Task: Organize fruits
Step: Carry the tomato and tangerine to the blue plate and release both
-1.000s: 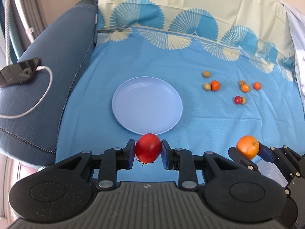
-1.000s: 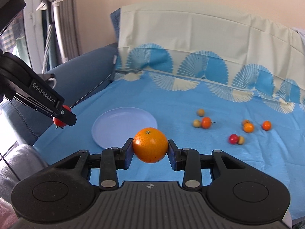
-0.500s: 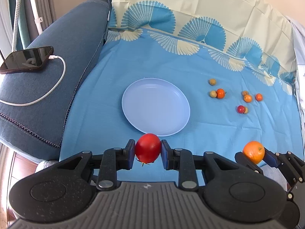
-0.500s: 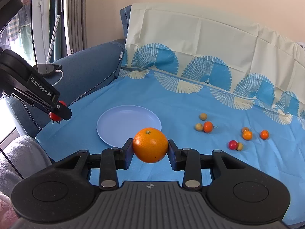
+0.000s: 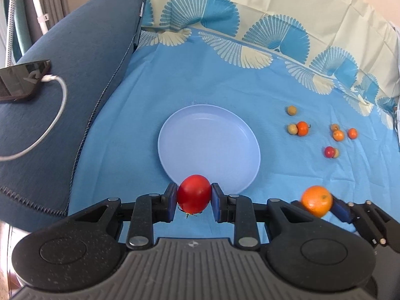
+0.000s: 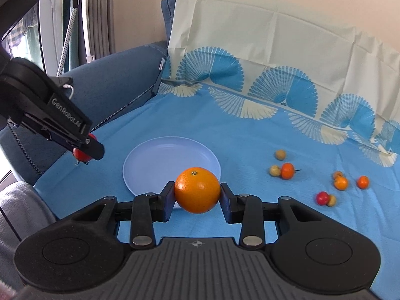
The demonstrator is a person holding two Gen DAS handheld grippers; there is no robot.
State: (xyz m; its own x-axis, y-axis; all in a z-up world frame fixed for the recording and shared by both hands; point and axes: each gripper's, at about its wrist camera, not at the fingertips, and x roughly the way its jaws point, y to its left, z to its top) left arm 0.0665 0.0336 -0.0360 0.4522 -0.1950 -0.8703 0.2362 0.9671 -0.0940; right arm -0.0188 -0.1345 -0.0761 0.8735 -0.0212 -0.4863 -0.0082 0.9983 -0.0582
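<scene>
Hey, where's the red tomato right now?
The red tomato is clamped in the left gripper, low in the left wrist view, just at the near rim of the empty blue plate.

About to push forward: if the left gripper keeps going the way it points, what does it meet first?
Probably the near rim of the plate; the left gripper, shut on the tomato, points there. Depth is uncertain.

The left gripper [image 5: 194, 198] clamps the tomato [image 5: 194, 193] over the plate's [image 5: 200, 135] near rim; the right gripper [image 6: 197, 194] clamps the orange [image 6: 197, 190] beside that rim.
</scene>
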